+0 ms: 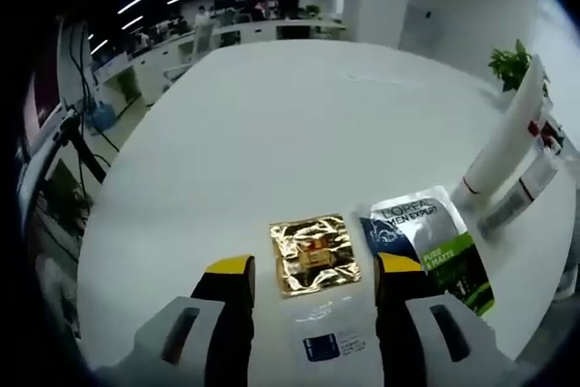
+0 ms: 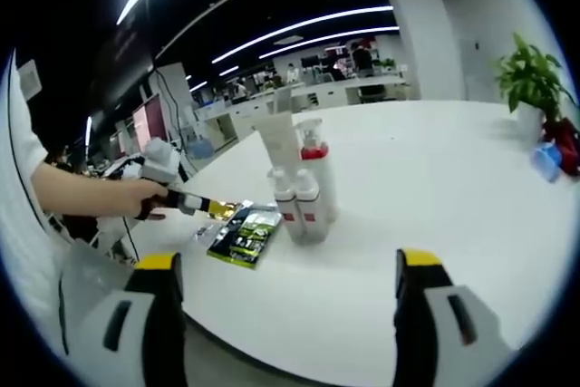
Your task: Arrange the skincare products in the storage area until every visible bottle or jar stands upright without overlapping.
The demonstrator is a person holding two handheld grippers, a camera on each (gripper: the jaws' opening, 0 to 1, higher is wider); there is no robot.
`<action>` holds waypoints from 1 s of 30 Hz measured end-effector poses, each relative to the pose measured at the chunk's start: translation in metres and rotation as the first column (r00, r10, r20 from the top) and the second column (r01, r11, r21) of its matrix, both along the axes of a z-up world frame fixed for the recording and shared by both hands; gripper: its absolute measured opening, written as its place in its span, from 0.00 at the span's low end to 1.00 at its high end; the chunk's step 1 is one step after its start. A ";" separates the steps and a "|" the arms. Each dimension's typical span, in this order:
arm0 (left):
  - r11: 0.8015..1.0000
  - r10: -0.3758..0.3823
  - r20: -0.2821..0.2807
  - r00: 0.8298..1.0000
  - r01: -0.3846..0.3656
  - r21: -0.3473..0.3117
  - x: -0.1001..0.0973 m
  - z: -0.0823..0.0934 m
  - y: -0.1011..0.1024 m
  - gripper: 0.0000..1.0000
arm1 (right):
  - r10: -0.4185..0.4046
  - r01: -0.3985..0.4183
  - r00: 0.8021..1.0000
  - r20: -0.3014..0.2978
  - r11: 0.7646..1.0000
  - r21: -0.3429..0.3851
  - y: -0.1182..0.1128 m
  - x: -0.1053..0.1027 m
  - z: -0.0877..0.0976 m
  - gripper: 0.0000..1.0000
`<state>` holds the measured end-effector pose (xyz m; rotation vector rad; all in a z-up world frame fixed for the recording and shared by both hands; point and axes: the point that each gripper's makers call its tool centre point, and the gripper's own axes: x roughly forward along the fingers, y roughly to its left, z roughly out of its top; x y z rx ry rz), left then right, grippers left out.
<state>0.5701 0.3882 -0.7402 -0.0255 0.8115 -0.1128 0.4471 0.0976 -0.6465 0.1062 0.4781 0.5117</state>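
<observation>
- The left gripper [image 1: 313,269] is wide open, holding nothing, around a gold sachet [image 1: 314,254] on the white table [image 1: 272,133].
- Beside it lies a sachet [image 1: 433,244] reading "L'OREAL MEN EXPERT".
- The right gripper [image 2: 288,269] is open, empty; white bottles [image 2: 302,197] stand upright ahead.

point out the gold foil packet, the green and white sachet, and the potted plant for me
gold foil packet [image 1: 314,254], left gripper view, centre of the foil.
green and white sachet [image 1: 435,244], left gripper view, middle of its printed face.
potted plant [image 2: 533,79], right gripper view, its leaves.
</observation>
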 end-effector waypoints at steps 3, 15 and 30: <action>1.000 -0.013 0.019 1.000 0.013 -0.011 -0.007 0.007 0.002 0.60 | 0.006 -0.006 1.000 0.003 1.000 0.001 0.001 0.000 0.001 0.98; 0.978 -0.167 0.202 0.965 0.188 -0.093 -0.051 0.046 0.003 0.86 | 0.019 -0.019 1.000 0.012 1.000 0.023 0.004 -0.001 0.004 0.98; 0.973 -0.140 0.326 0.935 0.192 -0.132 -0.105 0.083 -0.008 0.97 | 0.040 -0.041 0.999 0.024 0.999 0.018 0.008 -0.004 0.006 0.99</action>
